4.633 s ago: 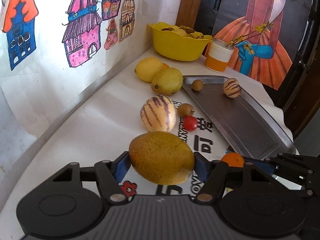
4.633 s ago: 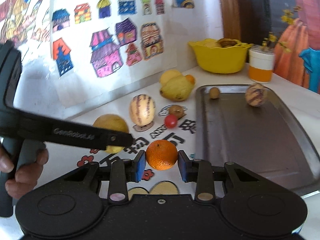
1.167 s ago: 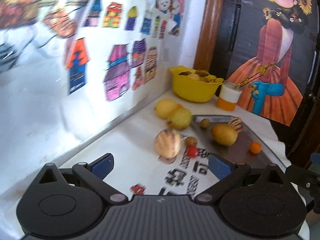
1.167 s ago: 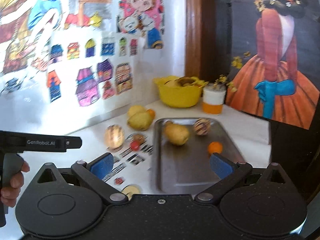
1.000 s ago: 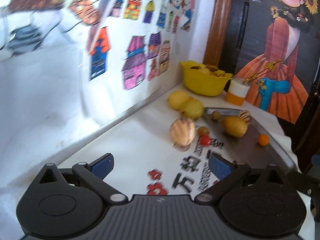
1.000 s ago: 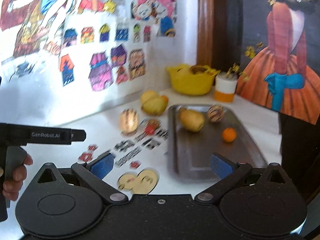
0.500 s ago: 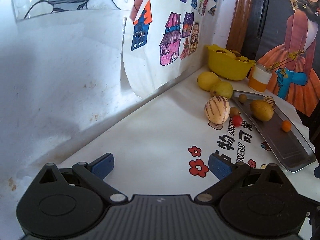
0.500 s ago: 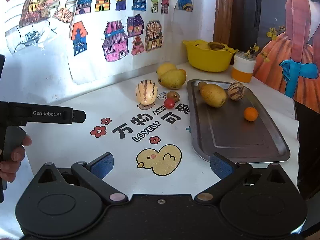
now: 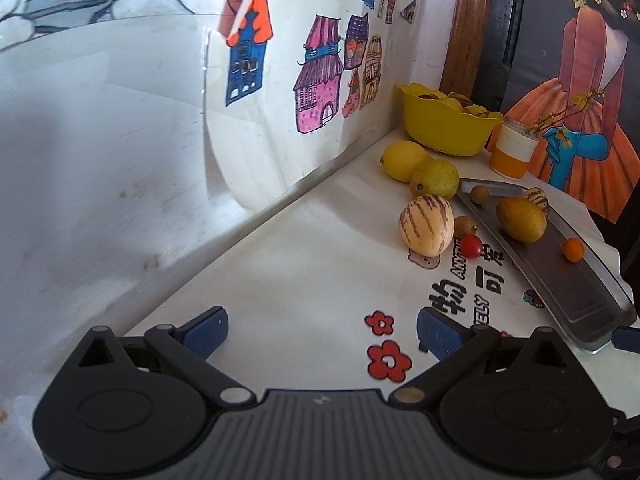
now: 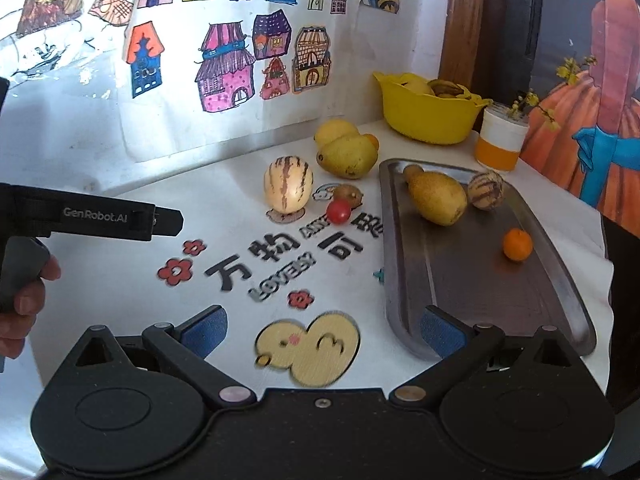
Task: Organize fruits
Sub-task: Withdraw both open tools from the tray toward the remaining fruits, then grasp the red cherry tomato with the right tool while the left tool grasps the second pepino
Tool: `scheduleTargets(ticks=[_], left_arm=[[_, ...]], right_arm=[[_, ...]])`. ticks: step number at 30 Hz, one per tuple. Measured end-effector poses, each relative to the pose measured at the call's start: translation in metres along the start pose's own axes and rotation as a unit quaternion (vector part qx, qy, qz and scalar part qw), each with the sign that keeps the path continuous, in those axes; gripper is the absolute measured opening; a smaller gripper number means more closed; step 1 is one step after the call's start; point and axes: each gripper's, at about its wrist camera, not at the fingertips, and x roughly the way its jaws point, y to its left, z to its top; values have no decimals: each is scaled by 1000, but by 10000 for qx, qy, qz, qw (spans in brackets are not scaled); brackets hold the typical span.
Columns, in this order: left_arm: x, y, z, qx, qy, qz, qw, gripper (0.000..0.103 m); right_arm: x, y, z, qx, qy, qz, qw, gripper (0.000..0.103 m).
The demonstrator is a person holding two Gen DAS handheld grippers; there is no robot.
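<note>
A grey metal tray [image 10: 472, 288] lies on the right of the white table and also shows in the left wrist view [image 9: 576, 292]. On it are a yellow-brown mango [image 10: 438, 198], a small striped melon [image 10: 486, 190], a small orange [image 10: 517, 244] and a small brown fruit [image 9: 479, 194]. Left of the tray lie a large striped melon [image 10: 288, 184], a cherry tomato [image 10: 338, 212], a brown kiwi [image 10: 347, 194] and two yellow lemons [image 10: 348, 156]. My left gripper [image 9: 320, 330] is open and empty near the wall. My right gripper [image 10: 322, 330] is open and empty at the table's front.
A yellow bowl [image 10: 430, 114] of fruit and an orange-and-white cup [image 10: 500, 144] stand at the back. A wall with house drawings [image 10: 224, 64] runs along the left. The tablecloth [image 10: 240, 280] has printed flowers, letters and a duck. The left gripper's body [image 10: 92, 216] shows at left.
Both grippers let go of the mango and the orange, which now lie on the tray, and pulled back. In the last half second both views came a little closer to the table.
</note>
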Motion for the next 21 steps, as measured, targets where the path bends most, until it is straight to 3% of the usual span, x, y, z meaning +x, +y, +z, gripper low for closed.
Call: scheduleTargets(ticks=[13, 17, 21], left_arm=[[30, -29, 40, 237, -115, -221, 9994, 103], [51, -43, 50, 318, 9, -349, 9989, 102], [71, -55, 57, 368, 102, -450, 9983, 102]], right_arm=[[58, -23, 37, -571, -413, 104, 9975, 101], [77, -25, 43, -797, -422, -68, 9959, 92], [92, -28, 47, -829, -353, 41, 9959, 82]])
